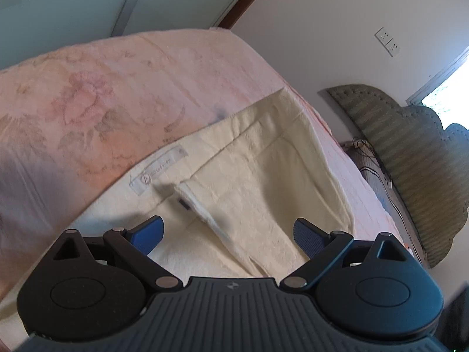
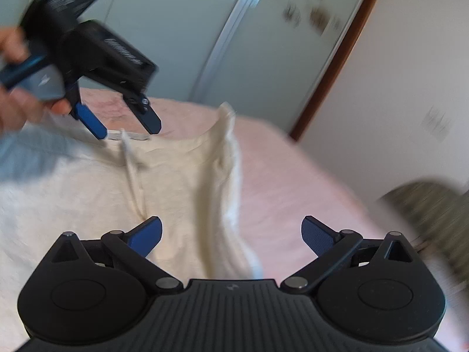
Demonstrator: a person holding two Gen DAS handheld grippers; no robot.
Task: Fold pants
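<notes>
The left gripper (image 1: 228, 234) stands with its blue pads spread wide and nothing between them, hovering just above the cream pants (image 1: 249, 182). The right gripper (image 2: 231, 236) is likewise spread wide and empty, above the pants' right edge.

The pants lie on a pink bedspread (image 1: 102, 88) printed with faded flowers. The left wrist view shows detail that the other misses: a sewn label (image 1: 158, 170) at the waistband, a small dark tab beside the fly, and a fold of cloth running towards the camera. It also shows a green padded headboard (image 1: 410, 158) leaning against the white wall, a double wall socket (image 1: 388, 42) above it, and a bright window at the right edge.

The right wrist view, blurred, shows what the left cannot: the left gripper (image 2: 129, 129) from outside, black-bodied, pointing down at the waistband with its fingertips close to the cloth, though contact cannot be judged. A hand (image 2: 17, 88) grips its handle at the picture's left edge. One corner of the pants (image 2: 227, 114) stands raised off the bedspread. Behind are a pale sliding door and a brown door frame (image 2: 337, 58).
</notes>
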